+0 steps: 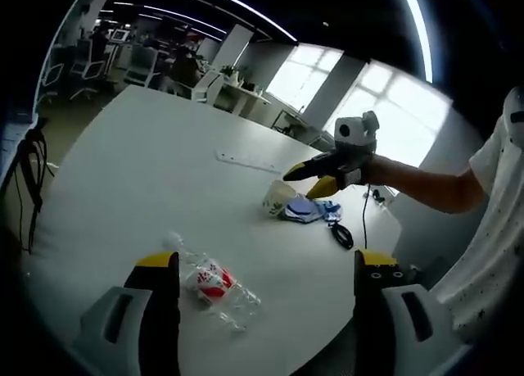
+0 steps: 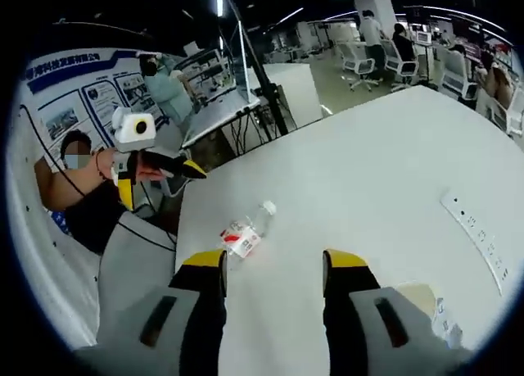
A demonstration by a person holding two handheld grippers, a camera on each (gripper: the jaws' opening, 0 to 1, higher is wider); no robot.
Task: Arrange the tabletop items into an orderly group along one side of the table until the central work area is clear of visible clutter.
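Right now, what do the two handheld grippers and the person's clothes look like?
Both grippers share one design: the left gripper and right gripper have grey bodies and black jaws with yellow tips. Each carries a white box. The person wears a white speckled short-sleeved shirt.

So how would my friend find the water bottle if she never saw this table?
Start at the big white table. Near its edge, just past the left gripper and its yellow-tipped fingers, lies a clear plastic bottle on its side. It has a red and white label and a white cap, and it lies alone, apart from the paper cup and blue things under the right gripper.
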